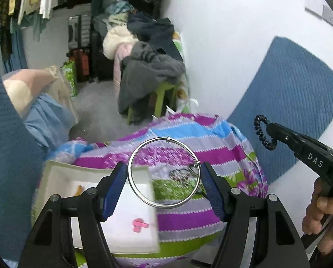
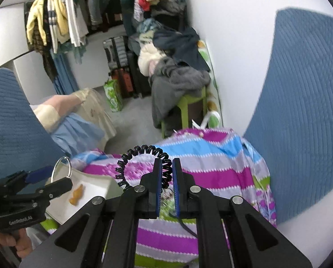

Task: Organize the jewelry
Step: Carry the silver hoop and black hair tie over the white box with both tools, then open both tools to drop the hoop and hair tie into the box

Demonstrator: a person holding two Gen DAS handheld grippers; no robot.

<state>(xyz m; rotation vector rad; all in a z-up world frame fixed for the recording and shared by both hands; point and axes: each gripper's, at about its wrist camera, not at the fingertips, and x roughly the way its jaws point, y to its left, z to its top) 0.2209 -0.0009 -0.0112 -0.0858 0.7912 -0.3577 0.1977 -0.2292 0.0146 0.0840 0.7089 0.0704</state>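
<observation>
Bangle across the wide-spread left gripper, seemingly pinched; right gripper tight on black coil tie.

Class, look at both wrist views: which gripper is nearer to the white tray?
Left. The left gripper, gripping a silver bangle, hangs over the white tray; the right gripper, clamping a black coil hair tie, is off to its right.
</observation>
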